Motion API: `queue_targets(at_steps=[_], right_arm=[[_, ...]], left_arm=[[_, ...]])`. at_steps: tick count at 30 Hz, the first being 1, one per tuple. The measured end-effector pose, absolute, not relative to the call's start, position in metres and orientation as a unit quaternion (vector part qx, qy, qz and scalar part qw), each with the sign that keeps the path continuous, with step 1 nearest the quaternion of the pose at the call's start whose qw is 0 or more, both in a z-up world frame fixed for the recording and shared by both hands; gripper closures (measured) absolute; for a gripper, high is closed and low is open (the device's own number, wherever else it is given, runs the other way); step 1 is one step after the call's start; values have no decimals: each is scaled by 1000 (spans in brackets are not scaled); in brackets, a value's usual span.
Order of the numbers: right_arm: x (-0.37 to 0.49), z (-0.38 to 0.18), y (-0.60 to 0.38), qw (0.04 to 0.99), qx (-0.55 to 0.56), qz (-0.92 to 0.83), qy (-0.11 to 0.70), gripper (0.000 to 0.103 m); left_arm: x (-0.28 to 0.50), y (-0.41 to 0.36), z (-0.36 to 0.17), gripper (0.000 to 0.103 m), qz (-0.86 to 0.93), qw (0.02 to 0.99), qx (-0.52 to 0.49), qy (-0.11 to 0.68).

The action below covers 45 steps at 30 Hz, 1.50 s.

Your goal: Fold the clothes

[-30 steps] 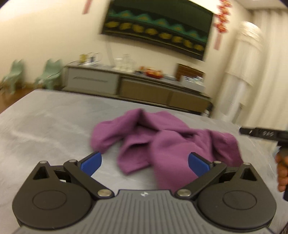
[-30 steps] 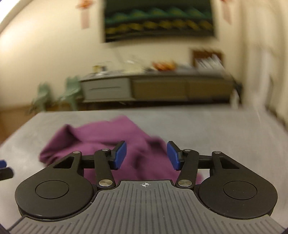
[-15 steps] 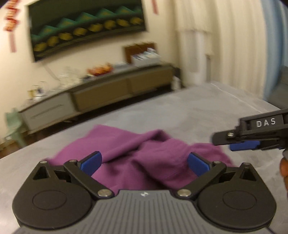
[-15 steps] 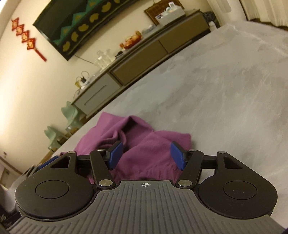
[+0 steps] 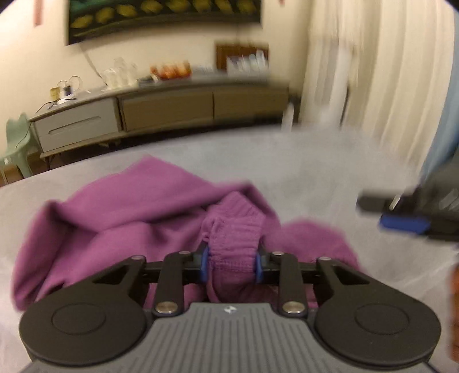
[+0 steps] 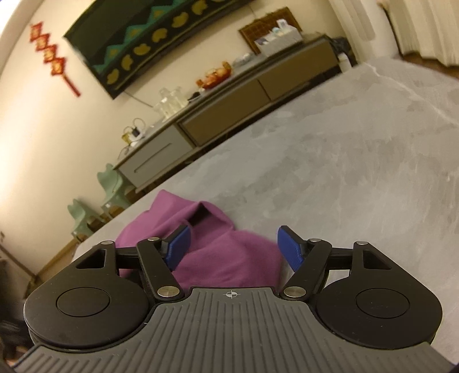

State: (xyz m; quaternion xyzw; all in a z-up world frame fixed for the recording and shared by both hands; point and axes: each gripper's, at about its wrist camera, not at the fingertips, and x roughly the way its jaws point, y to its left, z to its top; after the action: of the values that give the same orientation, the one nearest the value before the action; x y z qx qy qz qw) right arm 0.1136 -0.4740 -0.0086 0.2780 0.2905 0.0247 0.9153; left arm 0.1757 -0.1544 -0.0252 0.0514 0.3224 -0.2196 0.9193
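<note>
Left wrist view: mint green chair point(image 5: 17, 143) at far left edge, grey-and-brown sideboard point(image 5: 160, 112) along the wall upper centre, dark painting point(image 5: 163, 17) above it. Purple garment point(image 5: 120, 221) lay crumpled on the grey table point(image 5: 301, 169), spread across the left and centre of the frame. Left gripper point(image 5: 231, 262) at lower centre, jaws narrow and closing, blue pads pressed on a bunched ribbed cuff or hem point(image 5: 233, 229) of the garment. Right gripper point(image 5: 401, 221) blurred at the right edge, above the table just right of the cloth, one blue pad showing. Pale curtains point(image 5: 387, 71) upper right.

Right wrist view, tilted: red hanging ornament point(image 6: 54, 57) upper left, two green chairs lower left, sideboard running diagonally through the upper middle. Purple garment point(image 6: 229, 255) sat at lower centre on the table, partly under the claw. Right gripper point(image 6: 231, 246) jaws fairly wide and opening, cloth visible in the gap below them, pads not pressing on it; whether they touched the fabric could not be told. Bare grey tabletop filled the right half
</note>
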Motion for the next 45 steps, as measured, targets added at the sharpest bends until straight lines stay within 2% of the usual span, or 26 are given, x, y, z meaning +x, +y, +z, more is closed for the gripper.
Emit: queue_targets(at_steps=[4,6,10,11,13,15,18,20,21,23,24,26,29,32,33,35,36,37,38,39,40,41,42,43,45], right_arm=[[108,5,-462,928,238,44,284,33],[115,11,-447,932,209,63,290,32],[169,17,-385,939,118,89,309,26],[185,17,-365,938,97,101,316,24],[216,15,-325,934,49,128,330,14],[244,7,-285,926,-4,151,345,12],[278,-12,-239,910,-63,171,372,13],[297,-26,-219,897,-88,182,393,27],[303,-30,-214,892,-96,182,402,48],[312,-30,-208,888,-110,187,406,72],[312,-24,-209,890,-109,186,403,93],[298,5,-225,914,-93,164,360,97],[242,55,-288,956,-1,92,278,97],[170,59,-363,962,56,-3,268,97],[153,47,-383,956,49,-37,288,97],[133,12,-413,928,21,-78,364,94],[125,-2,-426,913,17,-86,398,85],[115,-1,-432,914,19,-93,394,69],[105,1,-439,916,20,-98,388,65],[98,13,-436,926,13,-95,364,55],[96,24,-429,937,3,-79,341,39],[94,36,-422,946,-7,-63,319,31],[100,41,-409,950,-22,-41,307,18],[110,44,-395,950,-42,-12,310,13],[138,40,-364,940,-87,46,325,13]], left_arm=[[120,-9,18,77,-125,960,-22,250],[108,53,14,77,-52,964,-33,259],[113,104,-11,73,-32,949,-53,308],[115,105,-16,68,-38,948,-56,311],[122,99,-25,62,-31,951,-41,306],[130,94,-33,37,-22,952,-30,302],[140,102,-45,28,2,952,-43,304],[144,114,-51,28,8,947,-54,317],[144,116,-53,26,9,945,-52,323],[145,118,-59,24,9,941,-49,336],[145,119,-62,24,7,938,-46,342],[143,121,-66,24,3,935,-45,353],[139,125,-67,24,4,934,-51,353],[136,128,-65,23,8,934,-57,352],[137,127,-65,22,7,933,-61,355],[142,124,-66,23,-1,929,-61,366],[145,120,-66,22,-5,927,-57,370],[148,116,-67,22,-10,927,-48,373],[151,111,-67,20,-14,926,-37,375],[155,106,-67,17,-17,926,-24,376],[159,102,-67,16,-19,926,-10,376],[163,97,-67,16,-24,926,2,377],[167,91,-67,15,-35,925,13,379],[172,85,-67,14,-45,923,24,381],[183,71,-72,9,-68,919,50,386]])
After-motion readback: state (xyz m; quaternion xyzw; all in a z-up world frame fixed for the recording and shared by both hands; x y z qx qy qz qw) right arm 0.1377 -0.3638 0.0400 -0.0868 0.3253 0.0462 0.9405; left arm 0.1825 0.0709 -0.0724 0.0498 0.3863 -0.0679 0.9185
